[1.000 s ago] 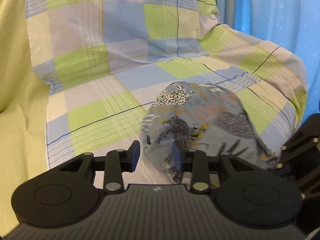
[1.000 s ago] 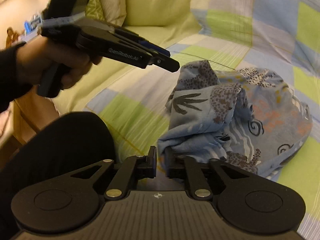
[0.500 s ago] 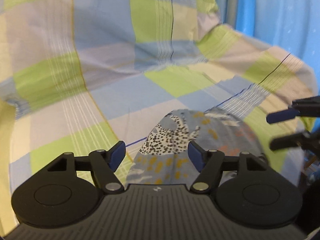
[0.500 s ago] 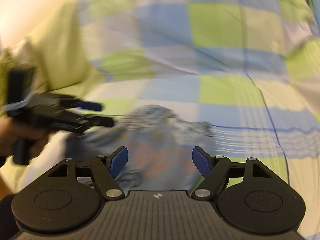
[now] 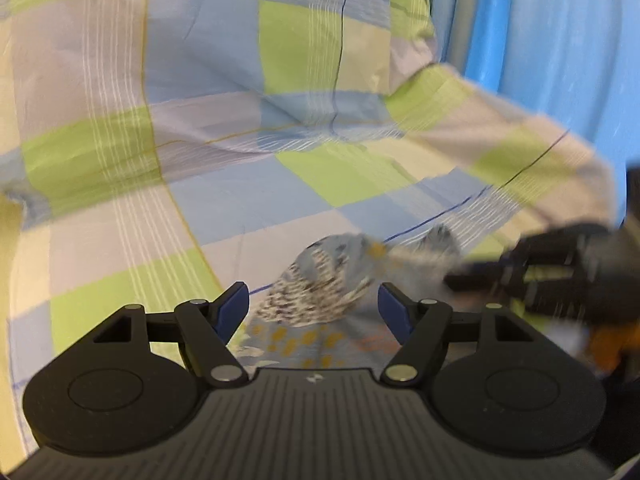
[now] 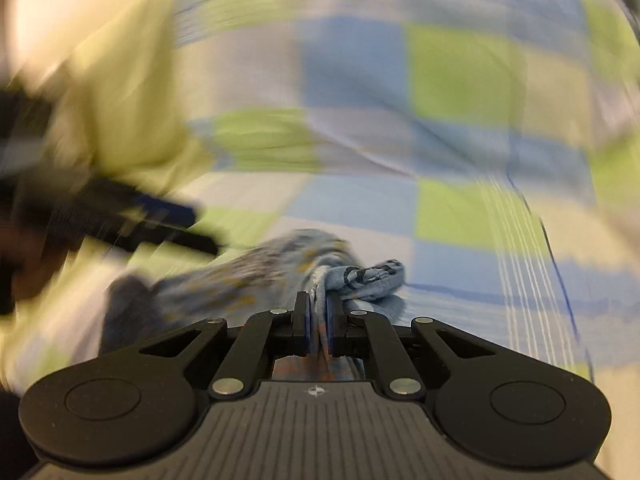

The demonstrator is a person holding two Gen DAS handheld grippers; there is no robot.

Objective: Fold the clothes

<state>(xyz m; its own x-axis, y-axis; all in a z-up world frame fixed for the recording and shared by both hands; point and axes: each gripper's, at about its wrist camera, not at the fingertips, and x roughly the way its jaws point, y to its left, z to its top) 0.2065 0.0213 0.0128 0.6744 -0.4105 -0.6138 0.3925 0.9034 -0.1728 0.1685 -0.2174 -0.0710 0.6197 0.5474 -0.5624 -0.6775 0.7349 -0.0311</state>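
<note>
On the checked bedsheet (image 5: 224, 184) of green, blue and pale squares, a patterned garment (image 5: 320, 296) of blue-grey cloth with spotted and orange marks is seen lying crumpled. From the left wrist view, the left claw (image 5: 313, 307) is held wide open, its two blue-padded fingers (image 5: 232, 308) set apart on either side of the garment's near end, with the cloth lying between and just beyond them and nothing gripped. The garment runs from the gap of this claw away toward the right, where its far part is blurred and meets the dark shape of the right claw (image 5: 472, 276). From the right wrist view, the right claw (image 6: 317, 320) is seen nearly closed, its fingers pressed on a bunched fold of the garment (image 6: 360, 276), which passes through the narrow gap and sticks out just ahead of the tips as a small twisted knot of cloth. From that pinch the rest of the garment stretches leftward and slightly away, so its long axis lies roughly across this view, from the claw's tips toward the left claw (image 6: 192, 228), which appears there as a dark blurred form pointing right. Whether the garment is lifted clear of the sheet along its length cannot be told, owing to the blur. A blue curtain (image 5: 560, 60) is seen beyond the bed's far edge in the left wrist view.
</note>
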